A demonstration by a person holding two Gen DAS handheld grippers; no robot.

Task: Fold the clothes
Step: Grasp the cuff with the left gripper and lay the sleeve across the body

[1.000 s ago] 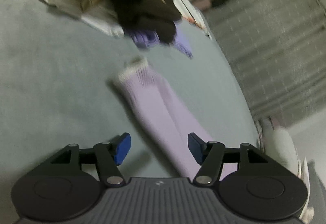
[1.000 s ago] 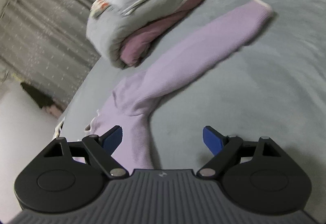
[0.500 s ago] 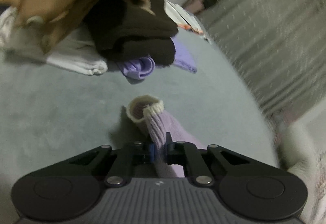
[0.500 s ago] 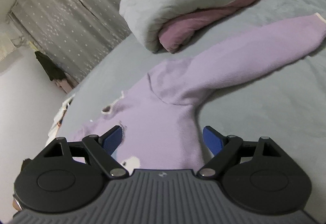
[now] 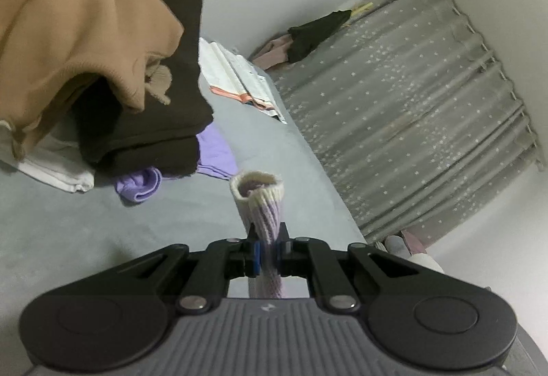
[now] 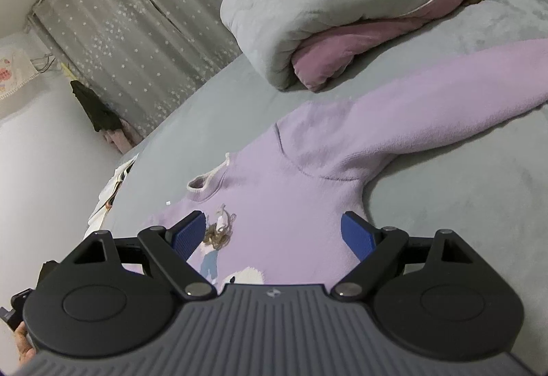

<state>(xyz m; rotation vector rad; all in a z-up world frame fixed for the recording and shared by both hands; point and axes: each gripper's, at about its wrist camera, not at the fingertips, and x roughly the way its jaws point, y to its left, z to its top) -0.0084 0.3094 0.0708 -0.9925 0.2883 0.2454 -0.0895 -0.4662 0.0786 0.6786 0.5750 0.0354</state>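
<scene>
The far cuff of the lilac sweater (image 6: 308,191) ran off the picture's edge, and its hem lay hidden under the right tongs (image 6: 274,232), which hung released above its chest. It lay flat on a grey bed (image 6: 479,222), neck toward the starred curtain (image 6: 137,33), sleeves stretched crosswise. The left tongs (image 5: 267,254) were clenched on the ribbed sleeve cuff (image 5: 257,194), raised clear of the bed near a heap of clothes (image 5: 102,67).

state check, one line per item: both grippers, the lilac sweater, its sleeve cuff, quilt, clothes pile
left gripper: shut on sleeve cuff
right gripper: open, above sweater front
sleeve cuff: pinched, lifted off bed
lilac sweater: spread flat, unfolded
quilt: folded
clothes pile: heaped, unfolded
</scene>
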